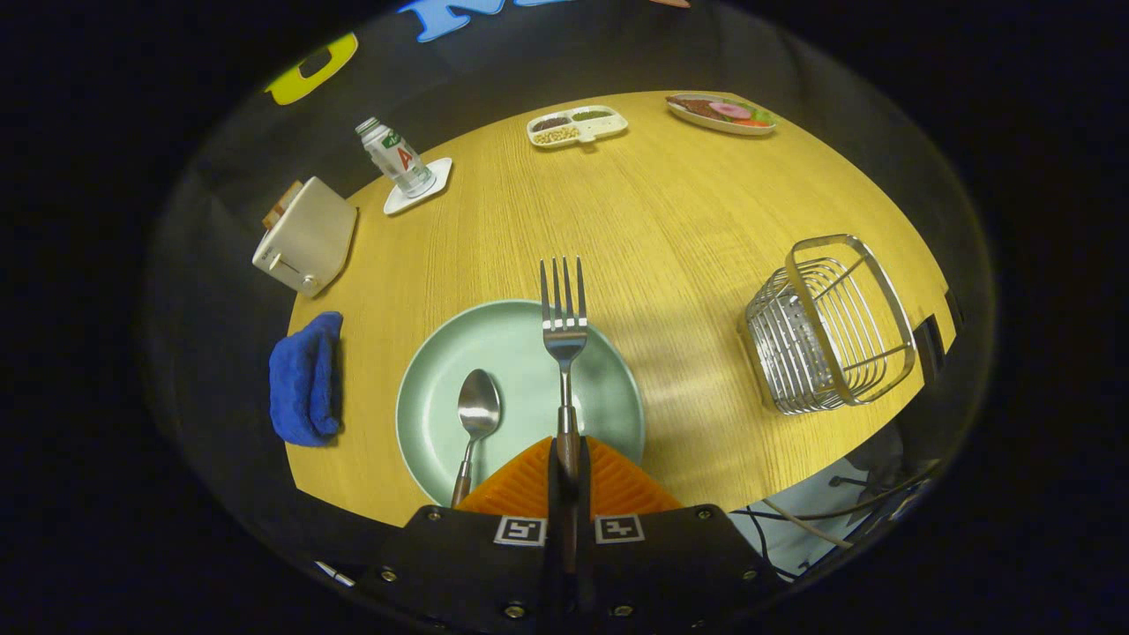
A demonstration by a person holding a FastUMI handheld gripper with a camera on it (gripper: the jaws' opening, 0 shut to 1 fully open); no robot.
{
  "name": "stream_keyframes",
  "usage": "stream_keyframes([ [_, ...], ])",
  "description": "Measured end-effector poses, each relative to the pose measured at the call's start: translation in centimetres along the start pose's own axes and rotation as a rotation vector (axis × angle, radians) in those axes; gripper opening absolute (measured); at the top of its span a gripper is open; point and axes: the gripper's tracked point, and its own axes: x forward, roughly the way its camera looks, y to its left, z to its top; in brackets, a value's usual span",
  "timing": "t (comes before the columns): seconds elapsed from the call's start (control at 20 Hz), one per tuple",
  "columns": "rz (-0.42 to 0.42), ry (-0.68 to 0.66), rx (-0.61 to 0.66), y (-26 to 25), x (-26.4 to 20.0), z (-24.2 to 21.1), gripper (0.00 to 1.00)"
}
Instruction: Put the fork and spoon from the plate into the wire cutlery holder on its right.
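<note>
I count one fork (564, 328), one spoon (476, 414), one plate (520, 353) and one wire holder (829, 326). My gripper (567, 454) is closed on the fork's handle, both fingers pressing it, tines pointing ahead past the plate's far rim. The spoon lies on the plate just left of the fingers, its handle end cut off behind them. The holder stands well off to the right on the table (670, 220).

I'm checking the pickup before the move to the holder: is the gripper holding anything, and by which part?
Yes. The gripper is shut on the fork, both fingers pinching its handle, tines pointing ahead over the plate.
</note>
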Motion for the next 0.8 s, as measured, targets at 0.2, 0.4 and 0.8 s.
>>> stream_keyframes([
  [0.2,-0.013,-0.093,0.052,-1.9,-2.4,1.7,0.06],
  [0.4,-0.051,-0.151,0.125,-5.0,-5.0,2.2,0.06],
  [0.8,-0.104,-0.125,0.285,-9.5,-6.3,0.5,0.06],
])
